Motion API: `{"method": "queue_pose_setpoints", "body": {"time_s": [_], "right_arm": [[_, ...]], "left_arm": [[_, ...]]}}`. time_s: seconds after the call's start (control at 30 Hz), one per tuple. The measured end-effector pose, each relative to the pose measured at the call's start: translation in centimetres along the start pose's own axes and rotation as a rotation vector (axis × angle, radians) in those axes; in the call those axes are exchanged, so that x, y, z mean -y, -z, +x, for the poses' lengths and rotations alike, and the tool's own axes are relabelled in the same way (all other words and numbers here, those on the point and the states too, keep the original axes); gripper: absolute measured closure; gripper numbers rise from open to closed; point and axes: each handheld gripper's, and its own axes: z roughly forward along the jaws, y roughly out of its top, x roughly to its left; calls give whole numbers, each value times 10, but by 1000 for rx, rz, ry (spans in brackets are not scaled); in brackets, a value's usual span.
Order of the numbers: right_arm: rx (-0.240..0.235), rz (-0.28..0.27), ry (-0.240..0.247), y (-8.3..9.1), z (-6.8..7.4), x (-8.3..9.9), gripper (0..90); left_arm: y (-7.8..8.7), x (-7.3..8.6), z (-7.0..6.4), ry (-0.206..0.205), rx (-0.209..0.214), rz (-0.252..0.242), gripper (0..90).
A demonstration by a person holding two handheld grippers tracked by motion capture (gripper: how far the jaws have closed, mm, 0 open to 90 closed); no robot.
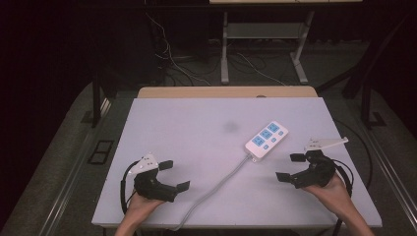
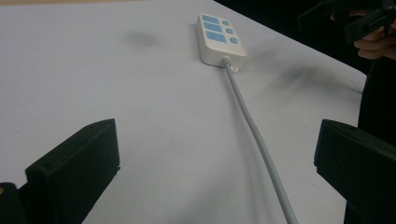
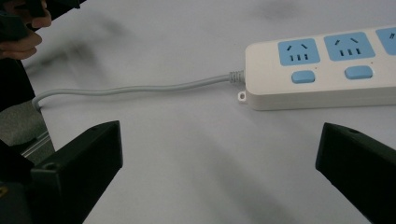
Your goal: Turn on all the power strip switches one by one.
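Close to the near edge of the white table (image 1: 187, 123): two hands, one gripper in each. Left gripper (image 1: 173, 175) low on the left side, jaws spread wide, nothing between them but bare table top. Right gripper (image 1: 290, 167) low on the right side, jaws also wide apart, nothing held. Both pointed inward toward the middle, well apart from each other.

Between the two, a grey cord (image 1: 216, 189) running from the near table edge, up and to the right, across the white top. In the left gripper view, the same cord (image 2: 256, 135) lying between the spread jaws, not touched by either.

A bit farther back, at the end of the cord, a white power strip (image 1: 266, 139) lying flat, set at a slant, right of the middle. Blue sockets and blue buttons on its top face. Near the right gripper, not touching it. In the right gripper view, power strip (image 3: 322, 67) just beyond the open jaws, cord plugged into its left end.

Farther still, a faint dark smudge (image 1: 229, 127) on the table top.

Beyond the table, a dark floor with loose wires (image 1: 172, 56).
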Motion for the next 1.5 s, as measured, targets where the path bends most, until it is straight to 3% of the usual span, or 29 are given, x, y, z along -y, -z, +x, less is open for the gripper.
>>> {"method": "queue_pose_setpoints", "body": {"time_s": [0.33,1.37,1.4,1.5], "right_arm": [[11,22,46,-4,-2,-20,4],[15,107,75,-24,-16,-58,4],[9,109,79,-25,-17,-60,54],[0,104,83,-25,-19,-62,55]], "left_arm": [[0,0,0,4,1,-3,0],[2,0,3,7,0,-8,0],[2,0,3,7,1,-8,0],[2,0,3,6,3,-6,0]]}}
